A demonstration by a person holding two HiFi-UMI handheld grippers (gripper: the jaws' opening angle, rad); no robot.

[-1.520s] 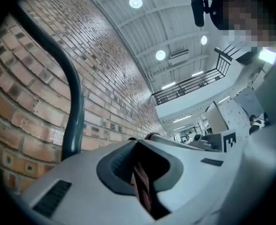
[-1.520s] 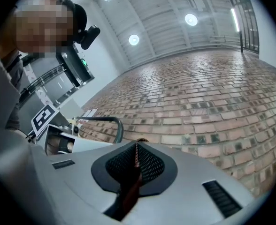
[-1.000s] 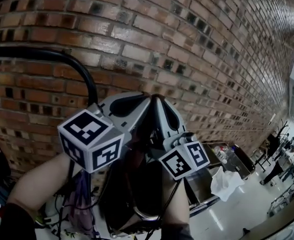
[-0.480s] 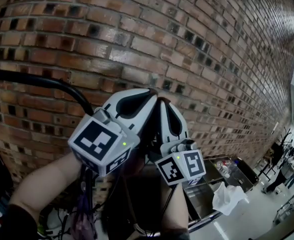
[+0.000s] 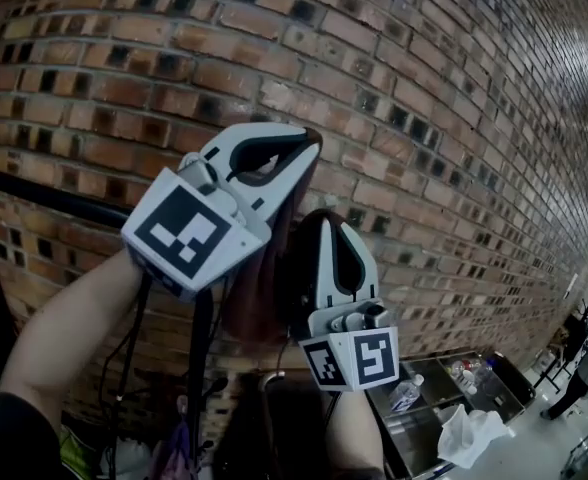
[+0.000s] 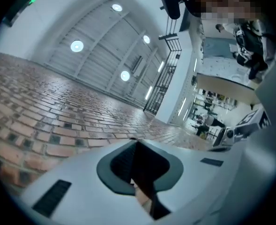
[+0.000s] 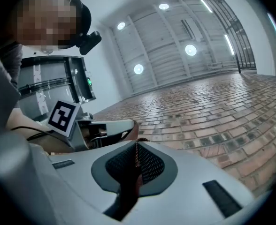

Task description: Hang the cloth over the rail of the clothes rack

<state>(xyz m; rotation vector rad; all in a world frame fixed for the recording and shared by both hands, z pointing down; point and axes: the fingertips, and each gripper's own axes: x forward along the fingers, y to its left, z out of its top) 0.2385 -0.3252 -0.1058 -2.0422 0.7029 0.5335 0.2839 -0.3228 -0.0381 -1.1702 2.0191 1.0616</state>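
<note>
Nearest the camera in the head view, a bare forearm (image 5: 64,328) rises from the lower left of the frame to the left gripper (image 5: 309,140), whose marker cube fills the middle left. Just right of it and lower, the right gripper (image 5: 321,218) points upward from the bottom centre. In its own view, the left gripper's fingers are pressed together on a dark fold of the cloth (image 5: 259,288). The right gripper's view shows the same thing, with its fingers clamped on a thin maroon edge.

The cloth hangs bunched between the two grippers at the centre of the frame, dark reddish-brown, held up in front of the wall. Behind the left arm, the black rail (image 5: 44,196) runs in from the left edge and disappears behind the left gripper. Whether the cloth touches it cannot be told.

The brick wall (image 5: 424,88) fills the upper and right parts of the frame. Far off in the lower right corner stands a metal cart (image 5: 494,368) carrying a bottle (image 5: 406,393) and a crumpled white sheet (image 5: 474,433).
</note>
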